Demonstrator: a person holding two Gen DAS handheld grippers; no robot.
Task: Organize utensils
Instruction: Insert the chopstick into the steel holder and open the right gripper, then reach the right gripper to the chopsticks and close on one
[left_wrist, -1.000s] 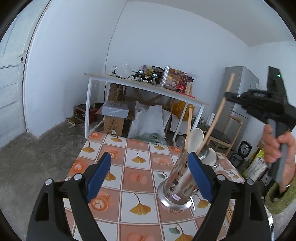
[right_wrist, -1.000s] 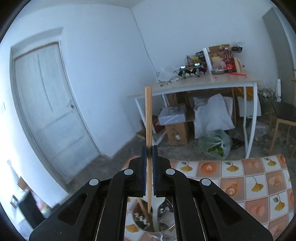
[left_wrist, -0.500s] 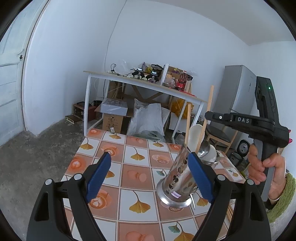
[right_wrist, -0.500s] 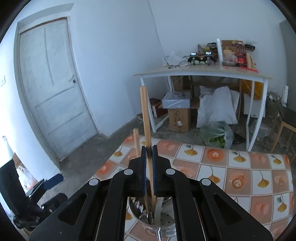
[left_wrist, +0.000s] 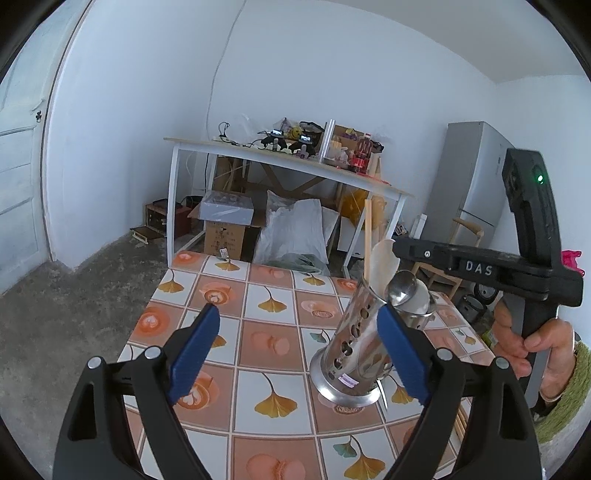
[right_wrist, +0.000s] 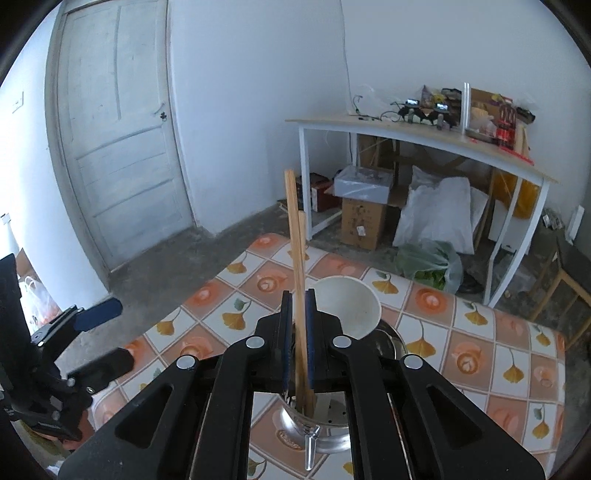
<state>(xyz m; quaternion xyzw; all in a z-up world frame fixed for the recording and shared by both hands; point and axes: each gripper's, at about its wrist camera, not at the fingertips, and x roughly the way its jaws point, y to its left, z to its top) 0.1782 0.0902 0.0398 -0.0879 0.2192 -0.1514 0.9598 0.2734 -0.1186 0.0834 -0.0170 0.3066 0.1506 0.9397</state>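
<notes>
R gripper (right_wrist: 297, 336) jaws slightly parted round chopsticks (right_wrist: 295, 236) standing in holder (left_wrist: 354, 347); L gripper (left_wrist: 295, 350) jaws spread wide, empty.

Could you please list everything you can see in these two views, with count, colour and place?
utensil holder: one, perforated steel, on the tiled table.
chopsticks: two, pale wood, standing in the holder.
spoons: one white, one steel, in the holder.
tiled table: one, orange and white.
white desk: one, cluttered, by the wall.
fridge: one, grey, corner.
door: one, white.
left gripper: open, beside the holder.
right gripper: jaws slightly parted around the chopsticks.
</notes>
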